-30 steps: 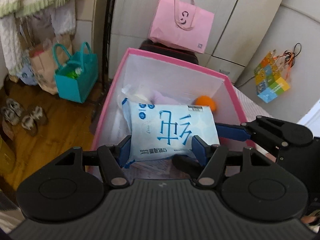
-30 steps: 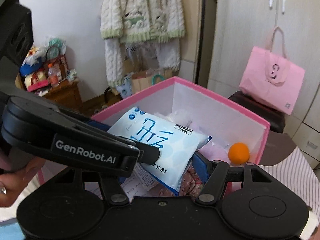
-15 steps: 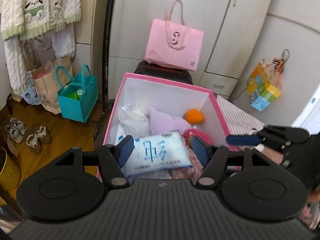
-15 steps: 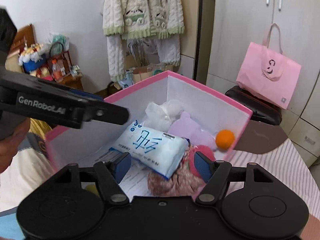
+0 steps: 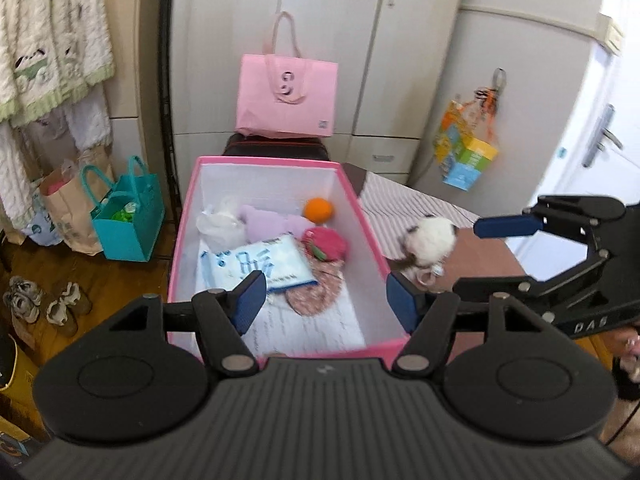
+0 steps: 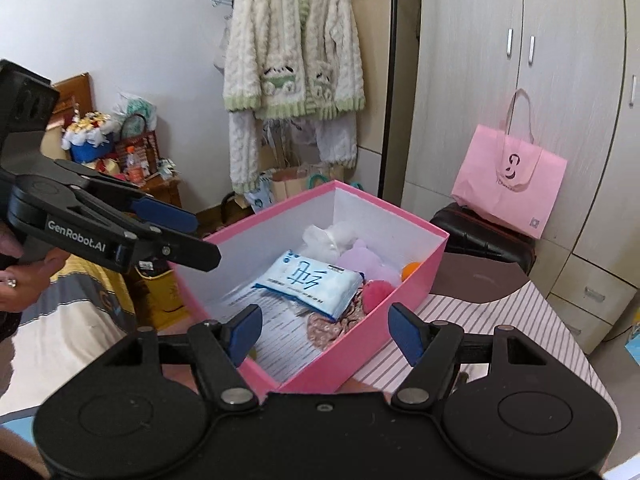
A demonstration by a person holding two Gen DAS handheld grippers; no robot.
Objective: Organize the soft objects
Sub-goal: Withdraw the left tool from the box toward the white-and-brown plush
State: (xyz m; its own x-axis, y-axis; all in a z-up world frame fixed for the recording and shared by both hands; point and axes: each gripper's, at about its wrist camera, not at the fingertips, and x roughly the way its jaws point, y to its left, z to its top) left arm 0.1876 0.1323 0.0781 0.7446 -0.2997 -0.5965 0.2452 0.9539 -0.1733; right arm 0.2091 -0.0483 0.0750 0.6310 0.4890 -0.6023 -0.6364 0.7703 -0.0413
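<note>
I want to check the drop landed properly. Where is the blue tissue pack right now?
The tissue pack lies inside the pink box, left of the red plush and in front of the purple plush; neither tool touches it.

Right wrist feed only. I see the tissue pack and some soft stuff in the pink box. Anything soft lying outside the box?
Observer: Yes. The left wrist view shows a white plush toy on the striped tablecloth, outside the pink box, on its right in that view.
Operator: Touching the box?
Observer: It lies close beside the outer wall. I cannot tell whether they touch.
Operator: My view has the box wall cutting off something orange. What is it?
Observer: A round orange thing, a ball or a fruit, lying at the far end of the box next to the lilac plush.
</note>
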